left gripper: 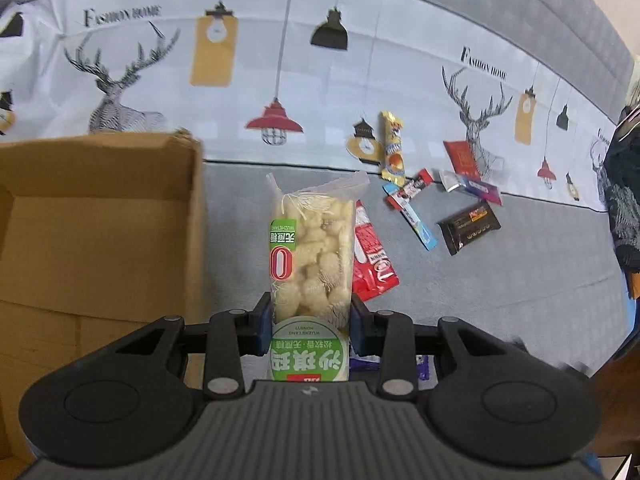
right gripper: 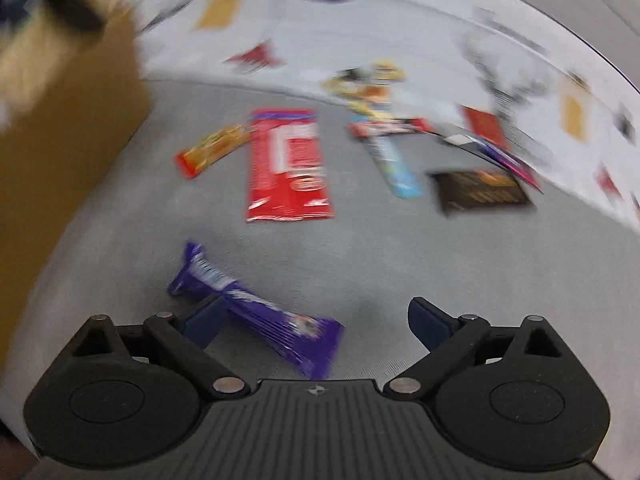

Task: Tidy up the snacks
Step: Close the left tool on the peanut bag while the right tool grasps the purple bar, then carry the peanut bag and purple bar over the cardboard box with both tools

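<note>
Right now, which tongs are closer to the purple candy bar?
Right. The right tongs are open with the purple candy bar lying between the fingers, against one of them. The left tongs are lifted clear of it, clamped on the bag of puffed snacks.

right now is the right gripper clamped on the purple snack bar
No, the right gripper stands wide open, and the purple snack bar lies loose beside one finger.

A grey surface (left gripper: 520, 300) carries everything, and a white cloth (left gripper: 280, 80) lies along its far side, meeting the grey in a straight edge. The cloth is printed with stags (left gripper: 116, 88), hanging lamps (left gripper: 274, 122) (one red, others black or yellow) and the words "Fashion Home". A dark patterned fabric (left gripper: 624, 200) sits beyond the cloth's right end.
</note>
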